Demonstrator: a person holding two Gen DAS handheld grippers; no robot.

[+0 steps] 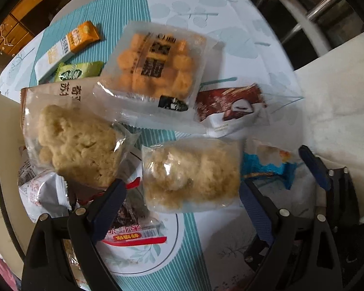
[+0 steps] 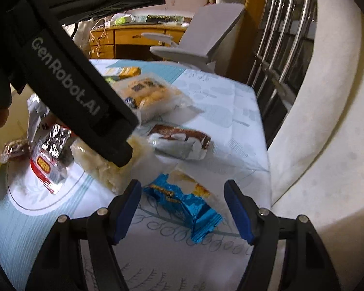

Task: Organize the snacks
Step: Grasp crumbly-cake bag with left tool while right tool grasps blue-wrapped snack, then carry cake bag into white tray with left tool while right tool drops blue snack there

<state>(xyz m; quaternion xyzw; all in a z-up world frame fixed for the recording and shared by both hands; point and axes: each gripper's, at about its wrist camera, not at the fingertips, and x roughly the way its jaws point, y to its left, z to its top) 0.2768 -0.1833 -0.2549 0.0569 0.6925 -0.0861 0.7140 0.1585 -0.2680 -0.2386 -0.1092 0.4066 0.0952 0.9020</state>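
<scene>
- left wrist view: the left gripper point(image 1: 182, 198) pointed pretty much straight down with its jaws spread wide and nothing in them. the pale crumbly snack pack point(image 1: 190, 174) sat right between the two fingers but the pads weren't touching it, so i'd say this was the reach-in step of a pick.
- next move, my guess: drop a bit lower and close on that pack. the wrapper looked puffy and slippery, so squeeze the middle, not the edge.
- count in this view: two pale crumbly packs (the other, bigger pack point(image 1: 77, 143) was at the left), one orange biscuit pack point(image 1: 155, 68), one brown-and-white cake bar point(image 1: 230, 106), one orange-and-white box point(image 1: 68, 46), one green sachet point(image 1: 80, 71), one blue wrapper point(image 1: 267, 165), plus a few red-and-white and foil packets point(image 1: 133, 235) lying on a white plate point(image 1: 172, 247). couldn't count those exactly, they overlapped.
- everything lay on the desk point(image 1: 206, 24) with its teal patterned cloth.
- right wrist view: the right gripper point(image 2: 182, 208) angled down at the blue wrapper point(image 2: 182, 206), jaws open fairly wide and empty. the wrapper lay on the desk between and just past the fingertips, untouched.
- the left gripper's body point(image 2: 85, 92) cut across the upper left of this view and hid part of the pile.
- counted here: one blue wrapper, one cake bar point(image 2: 182, 140), one orange biscuit pack point(image 2: 148, 94), one pale pack point(image 2: 104, 167) partly hidden, a few foil packets point(image 2: 53, 150) on the plate.
- looked like both hands were lining up a pick at once, nothing sorted yet as far as i could tell.
</scene>
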